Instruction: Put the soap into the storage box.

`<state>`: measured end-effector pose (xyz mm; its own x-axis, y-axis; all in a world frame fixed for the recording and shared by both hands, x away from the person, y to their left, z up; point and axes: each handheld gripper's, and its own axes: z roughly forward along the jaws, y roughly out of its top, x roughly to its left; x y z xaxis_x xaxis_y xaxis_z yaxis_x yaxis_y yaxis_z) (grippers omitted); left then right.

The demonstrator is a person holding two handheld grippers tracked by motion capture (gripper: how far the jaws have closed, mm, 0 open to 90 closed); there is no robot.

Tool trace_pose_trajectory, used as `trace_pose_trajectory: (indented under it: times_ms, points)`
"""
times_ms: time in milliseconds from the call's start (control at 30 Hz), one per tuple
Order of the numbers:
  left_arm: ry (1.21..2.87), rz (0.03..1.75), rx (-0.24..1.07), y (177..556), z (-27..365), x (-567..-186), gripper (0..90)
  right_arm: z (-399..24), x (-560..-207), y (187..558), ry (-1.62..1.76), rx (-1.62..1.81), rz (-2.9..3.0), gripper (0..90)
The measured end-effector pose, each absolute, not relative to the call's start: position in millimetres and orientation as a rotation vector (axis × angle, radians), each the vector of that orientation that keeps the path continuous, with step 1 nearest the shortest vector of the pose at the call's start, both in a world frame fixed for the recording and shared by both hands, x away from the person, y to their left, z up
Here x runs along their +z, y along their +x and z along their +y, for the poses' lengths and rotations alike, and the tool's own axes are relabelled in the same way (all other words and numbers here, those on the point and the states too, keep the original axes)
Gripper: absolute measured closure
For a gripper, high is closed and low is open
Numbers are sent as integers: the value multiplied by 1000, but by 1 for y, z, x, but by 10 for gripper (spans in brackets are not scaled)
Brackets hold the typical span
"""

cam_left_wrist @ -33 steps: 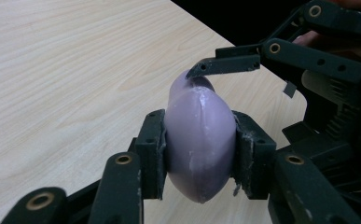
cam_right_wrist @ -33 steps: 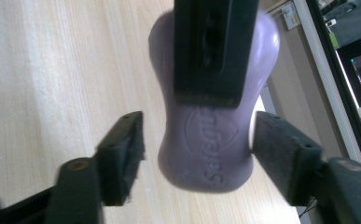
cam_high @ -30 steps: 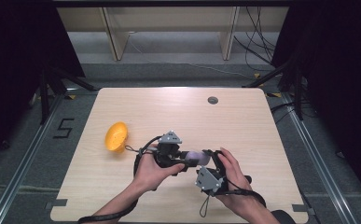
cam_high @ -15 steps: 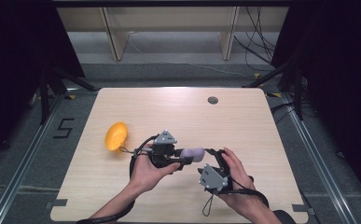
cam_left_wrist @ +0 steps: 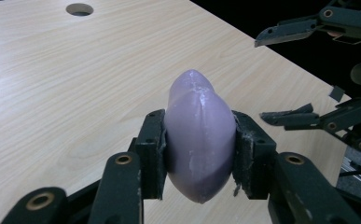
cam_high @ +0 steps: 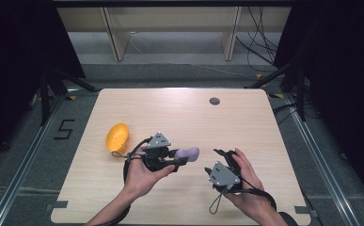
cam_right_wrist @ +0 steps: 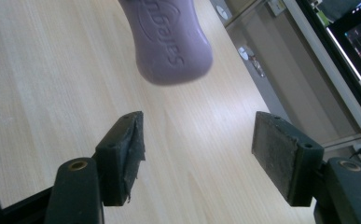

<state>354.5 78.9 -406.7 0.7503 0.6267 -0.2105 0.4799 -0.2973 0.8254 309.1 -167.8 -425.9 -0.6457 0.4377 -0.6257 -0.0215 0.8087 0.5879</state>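
One purple soap bar (cam_high: 188, 153) sits clamped in the left gripper (cam_high: 179, 160), above the bench (cam_high: 179, 113) centre. The right gripper (cam_high: 219, 153), at its 3 o'clock, stands wide and empty, its jaws just closing. One orange bowl (cam_high: 117, 137) lies at 9 o'clock.

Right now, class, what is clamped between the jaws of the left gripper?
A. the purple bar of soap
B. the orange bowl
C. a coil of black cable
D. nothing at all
A. In the left gripper view both pads of the left gripper press against the sides of the purple bar of soap, lifted above the table; the orange bowl lies apart on the wood.
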Motion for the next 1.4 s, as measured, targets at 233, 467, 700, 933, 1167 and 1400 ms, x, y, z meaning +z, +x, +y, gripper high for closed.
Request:
trace_pose_trajectory:
  times_ms: [233,467,700,933,1167,1400]
  points:
    - [1944,880,223,351,89,-407,591,-177,-427,310,357,743,2189,367]
    - [1944,905,254,350,101,-407,591,-184,-428,310,396,739,2180,374]
    - [1917,937,269,348,109,-407,591,-191,-428,310,444,738,2171,389]
    - [1903,961,297,346,122,-404,591,-196,-430,309,499,742,2164,389]
    - [1880,997,344,345,135,-402,590,-200,-430,311,515,741,2158,389]
    - [1866,1026,378,345,145,-401,591,-203,-430,312,544,737,2165,389]
